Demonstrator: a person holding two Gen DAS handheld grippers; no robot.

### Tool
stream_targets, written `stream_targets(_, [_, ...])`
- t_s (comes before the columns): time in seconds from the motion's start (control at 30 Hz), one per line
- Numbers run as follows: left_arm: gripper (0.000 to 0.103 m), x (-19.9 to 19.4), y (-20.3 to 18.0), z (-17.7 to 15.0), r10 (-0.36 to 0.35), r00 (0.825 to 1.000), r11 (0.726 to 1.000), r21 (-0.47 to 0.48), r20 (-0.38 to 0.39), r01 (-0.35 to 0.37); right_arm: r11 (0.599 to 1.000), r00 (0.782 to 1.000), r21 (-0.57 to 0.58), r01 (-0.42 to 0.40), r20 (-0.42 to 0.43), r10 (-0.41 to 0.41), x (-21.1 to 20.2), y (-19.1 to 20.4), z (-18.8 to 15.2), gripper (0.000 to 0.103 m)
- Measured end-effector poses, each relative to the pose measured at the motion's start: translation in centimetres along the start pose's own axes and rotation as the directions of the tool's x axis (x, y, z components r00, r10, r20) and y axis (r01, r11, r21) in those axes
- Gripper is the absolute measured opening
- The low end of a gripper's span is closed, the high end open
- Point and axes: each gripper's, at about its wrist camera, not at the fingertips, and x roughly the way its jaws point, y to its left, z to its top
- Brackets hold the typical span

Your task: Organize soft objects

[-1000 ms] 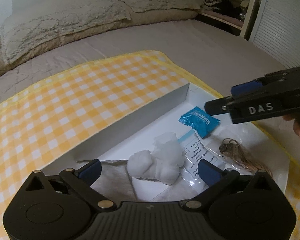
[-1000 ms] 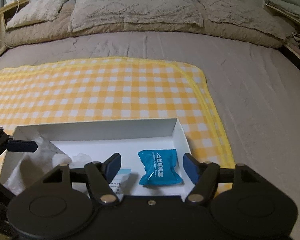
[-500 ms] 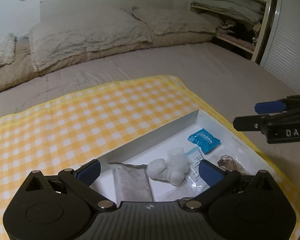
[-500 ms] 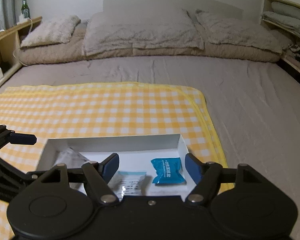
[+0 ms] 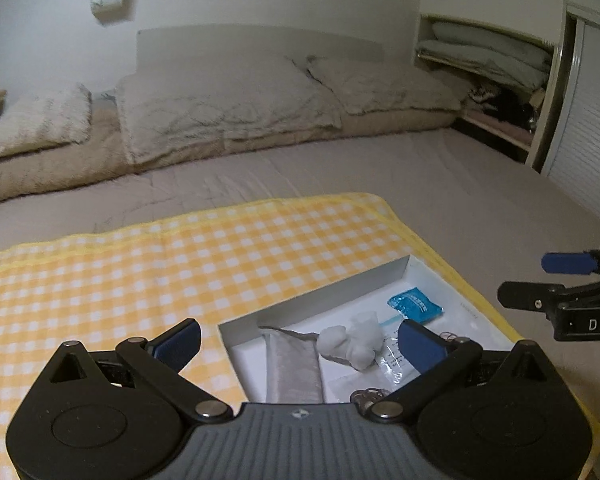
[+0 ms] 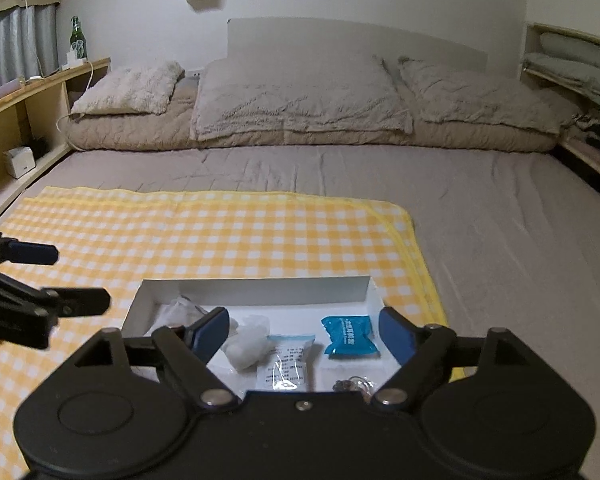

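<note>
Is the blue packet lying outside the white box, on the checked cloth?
No, the blue packet lies inside the white box.

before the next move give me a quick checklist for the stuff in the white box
1. Left claw empty, jaws wide: ok.
2. Right claw empty; its jaws have just been opening, nothing between them: ok.
3. White box sits flat on the yellow checked cloth: ok.
4. Blue packet lies inside the box, apart from the white cotton wad: ok.
5. Grey pouch inside the box at its left end: ok.
6. Soft things left outside the box: cannot tell, since the claw bodies hide the near edge.
</note>
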Motion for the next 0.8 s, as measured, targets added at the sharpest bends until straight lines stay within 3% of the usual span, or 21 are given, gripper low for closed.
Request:
stream_targets(0.23, [0.103, -4.6, -0.1, -0.8, 0.029, 0.998, 0.999, -0.024, 0.064, -0.027, 0.999, 0.998, 0.030, 0.031, 0.059, -0.033, -3.9, 0.6, -1.1, 0.091])
stream_targets(0.33, [0.103, -6.3, 0.0, -1.3, 0.074, 0.992, 0.997, -0.033, 0.105, -0.071, 0.998, 0.996, 0.057, 0.025, 0.084, -0.030, -5.6, 0.9, -1.5, 0.094])
stream_targets(0.8, [0.103, -12.0, 0.7, -6.8, 0.154, 0.980, 0.987, -0.062, 0.130, -0.147, 0.998, 0.980, 0.064, 0.029, 0.196, -0.041, -11.2, 4.1, -5.5, 0.102])
